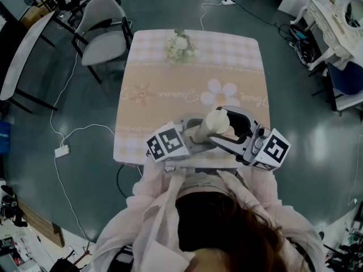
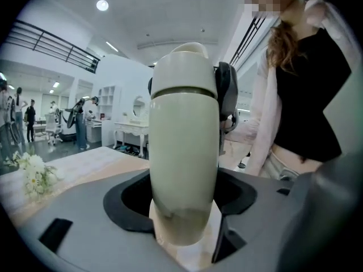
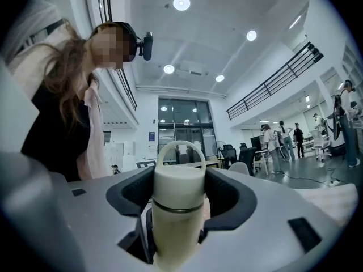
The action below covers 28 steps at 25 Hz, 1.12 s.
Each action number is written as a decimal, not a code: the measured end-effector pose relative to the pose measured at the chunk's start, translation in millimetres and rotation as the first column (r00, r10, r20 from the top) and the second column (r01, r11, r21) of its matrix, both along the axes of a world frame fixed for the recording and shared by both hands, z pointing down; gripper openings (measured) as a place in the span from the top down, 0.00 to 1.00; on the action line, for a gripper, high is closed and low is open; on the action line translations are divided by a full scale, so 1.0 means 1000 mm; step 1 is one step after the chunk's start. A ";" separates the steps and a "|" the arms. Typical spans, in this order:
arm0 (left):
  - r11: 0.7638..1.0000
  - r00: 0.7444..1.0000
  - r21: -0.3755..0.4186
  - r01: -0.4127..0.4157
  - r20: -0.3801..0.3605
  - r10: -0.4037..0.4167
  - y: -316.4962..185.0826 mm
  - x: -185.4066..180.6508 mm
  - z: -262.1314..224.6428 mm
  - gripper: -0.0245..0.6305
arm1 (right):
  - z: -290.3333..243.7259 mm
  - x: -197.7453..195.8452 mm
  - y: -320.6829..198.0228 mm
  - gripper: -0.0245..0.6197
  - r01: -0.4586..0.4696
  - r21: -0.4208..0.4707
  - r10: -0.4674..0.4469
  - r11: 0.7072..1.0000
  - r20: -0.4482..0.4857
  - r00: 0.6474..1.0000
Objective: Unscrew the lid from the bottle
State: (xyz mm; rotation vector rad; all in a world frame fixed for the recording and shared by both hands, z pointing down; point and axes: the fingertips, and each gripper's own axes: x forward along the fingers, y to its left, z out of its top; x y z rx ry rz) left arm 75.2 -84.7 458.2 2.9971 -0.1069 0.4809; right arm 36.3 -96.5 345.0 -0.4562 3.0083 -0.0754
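Unscrewing looks ready to start: left hand-held gripper [image 2: 184,200] clamps the bottle [image 2: 184,146], right hand-held gripper [image 3: 178,203] pinches the lid [image 3: 178,187], which next needs twisting against a steady bottle.

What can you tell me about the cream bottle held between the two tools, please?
The bottle is a smooth cream cylinder with a rounded base, perhaps plastic or coated metal. Its lid, the same colour, carries a thin loop handle and meets the body at a dark ring; it is still on. The bottle stands roughly upright over the table's near edge. The left tool clamps its lower body, the right tool its lid.
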 end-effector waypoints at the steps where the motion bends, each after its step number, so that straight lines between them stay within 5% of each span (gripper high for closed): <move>1: 1.000 1.000 0.000 -0.022 -0.006 0.022 0.004 0.000 -0.002 0.48 | -0.002 0.000 0.004 0.50 0.026 0.004 -0.026 1.000 0.006 1.000; 5: 1.000 1.000 0.016 -0.015 -0.006 0.015 0.003 -0.001 -0.004 0.48 | -0.003 0.000 0.005 0.49 0.038 0.016 -0.038 0.999 0.024 0.999; 13: 0.970 0.970 0.086 0.229 0.064 -0.235 -0.033 -0.005 0.003 0.48 | -0.001 -0.002 -0.022 0.39 -0.208 -0.003 0.208 0.978 -0.006 0.978; 17: 0.962 0.961 0.070 0.264 0.071 -0.268 -0.036 -0.005 0.007 0.48 | 0.005 -0.002 -0.031 0.42 -0.328 0.019 0.328 0.945 -0.051 0.943; 21: 0.970 0.967 0.065 0.232 0.090 -0.238 -0.030 -0.006 0.013 0.48 | 0.010 -0.002 -0.027 0.48 -0.291 -0.014 0.290 0.956 -0.052 0.955; 28: 0.998 0.996 0.027 0.061 0.070 -0.062 -0.005 -0.005 0.013 0.48 | 0.009 -0.004 -0.007 0.49 -0.104 -0.046 0.105 0.993 -0.001 0.995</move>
